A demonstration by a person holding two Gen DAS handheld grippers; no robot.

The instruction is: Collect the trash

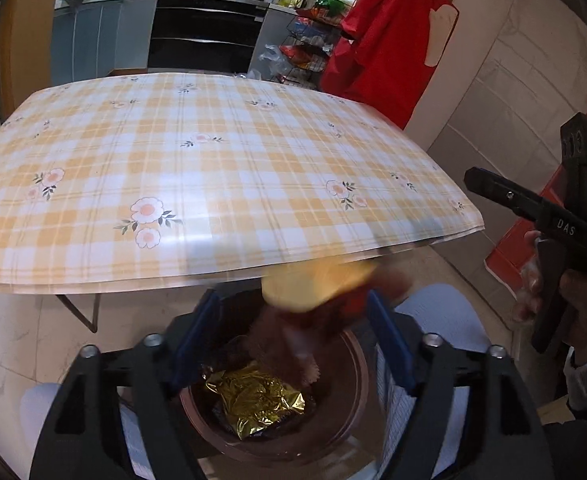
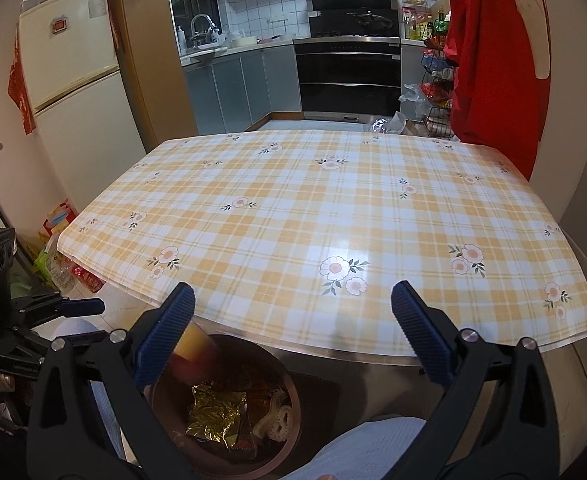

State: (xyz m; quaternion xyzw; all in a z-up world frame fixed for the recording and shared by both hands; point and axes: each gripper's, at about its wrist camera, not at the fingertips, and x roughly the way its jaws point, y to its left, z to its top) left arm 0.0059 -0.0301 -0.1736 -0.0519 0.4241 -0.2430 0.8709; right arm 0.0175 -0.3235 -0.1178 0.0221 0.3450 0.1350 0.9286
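Kitchen cabinets and a black oven (image 2: pixel 347 76) sit beyond the table (image 2: pixel 333 216), whose yellow-checked floral cloth lies bare before me. Just under the table's near edge stands the round brown trash bin (image 2: pixel 289 396), with a crumpled gold foil wrapper (image 2: pixel 213 416) and a pale ruffled scrap (image 2: pixel 275 422) inside. My left gripper (image 1: pixel 293 336) hangs over the bin with its blue pads spread apart; a blurred yellow-and-red wrapper (image 1: pixel 317 284) sits between them, in the air above the bin and free of both pads. My right gripper (image 2: pixel 293 332) is above the table edge, just beside the bin, jaws wide and holding nothing.
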